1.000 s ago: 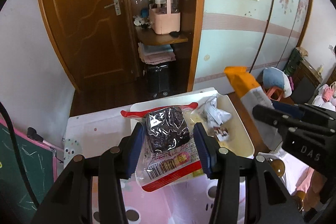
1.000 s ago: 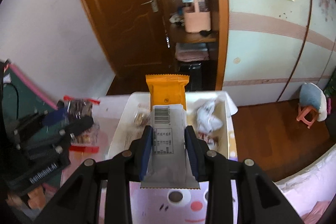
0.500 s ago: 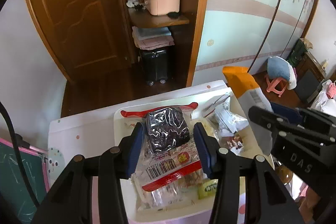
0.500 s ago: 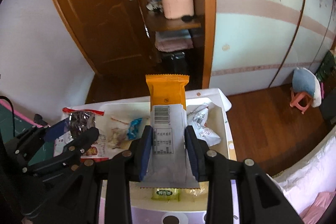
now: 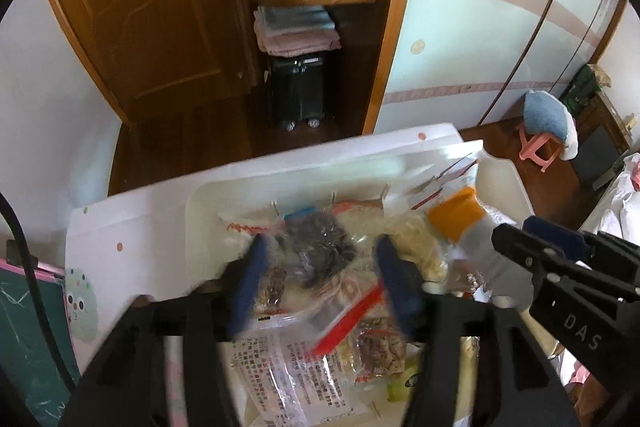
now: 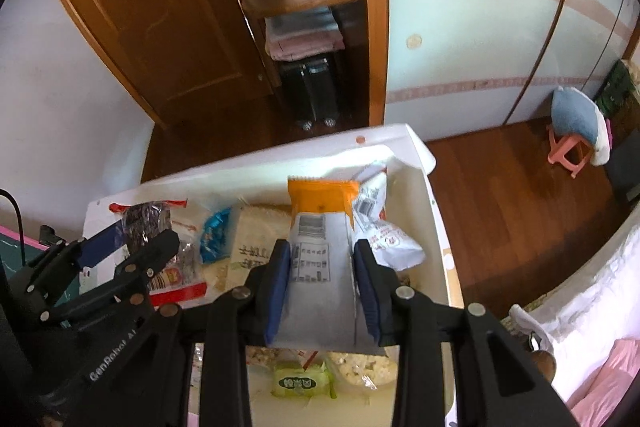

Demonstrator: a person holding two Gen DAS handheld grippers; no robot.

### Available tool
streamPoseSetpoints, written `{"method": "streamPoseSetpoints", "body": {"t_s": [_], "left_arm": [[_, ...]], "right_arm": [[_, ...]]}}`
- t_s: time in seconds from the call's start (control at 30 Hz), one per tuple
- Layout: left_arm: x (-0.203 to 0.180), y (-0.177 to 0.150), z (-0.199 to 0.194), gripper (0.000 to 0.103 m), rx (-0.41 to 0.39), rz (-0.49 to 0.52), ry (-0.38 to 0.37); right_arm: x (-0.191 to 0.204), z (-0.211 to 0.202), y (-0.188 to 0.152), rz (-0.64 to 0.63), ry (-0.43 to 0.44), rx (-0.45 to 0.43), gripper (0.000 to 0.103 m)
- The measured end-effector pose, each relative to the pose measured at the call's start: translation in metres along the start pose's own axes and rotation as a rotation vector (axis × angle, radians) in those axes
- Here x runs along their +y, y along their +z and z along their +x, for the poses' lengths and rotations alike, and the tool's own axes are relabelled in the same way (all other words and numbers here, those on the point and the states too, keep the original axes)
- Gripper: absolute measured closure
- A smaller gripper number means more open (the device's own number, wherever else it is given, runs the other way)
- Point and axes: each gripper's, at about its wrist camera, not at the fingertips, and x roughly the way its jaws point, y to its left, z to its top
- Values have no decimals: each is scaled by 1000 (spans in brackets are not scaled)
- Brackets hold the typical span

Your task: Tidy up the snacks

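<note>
A white tray [image 5: 200,211] [image 6: 434,227] full of snack packets lies below both grippers. My left gripper [image 5: 322,279] hangs over its left half, jaws opening. A clear red-edged bag with a dark snack [image 5: 320,251] lies blurred between the blue fingers [image 5: 250,279], which stand apart from it. In the right wrist view the left gripper [image 6: 136,239] is at the left with that bag [image 6: 146,219]. My right gripper [image 6: 320,255] is shut on an orange-and-white packet [image 6: 316,247] [image 5: 460,223], held tilted down over the tray's right half.
In the tray lie a blue candy packet [image 6: 214,231], a white red-printed packet [image 6: 386,235] and a green packet [image 6: 300,381]. The tray sits on a white dotted table [image 5: 120,227]. A green board [image 5: 28,327] is at the left, a pink stool [image 6: 568,151] on the floor at the right.
Both grippers have come down and forward over the tray. The left jaws have spread wider and the dark-snack bag has slipped lower between them. The right grip is unchanged.
</note>
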Motion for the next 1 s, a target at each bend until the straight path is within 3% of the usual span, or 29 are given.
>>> {"method": "streamPoseSetpoints", "body": {"t_s": [0.03,0.1,0.17,0.23,1.0], "left_arm": [[2,-2,3,5,9,-2,2],[3,-4,6,4,11,-5,12],[6,-6,13,4,41,-9,9],[9,-9,17,4,61,-24,2],[22,-49,-31,1,-1,-108,9]], "right_arm": [[-1,5,-1,3,1,20,69],[-4,12,-5,12,-4,45,65],[-7,18,-8,27,-21,65,50],[-10,22,-10,42,-18,74,43],[1,11,-42,10,3,58,42]]}}
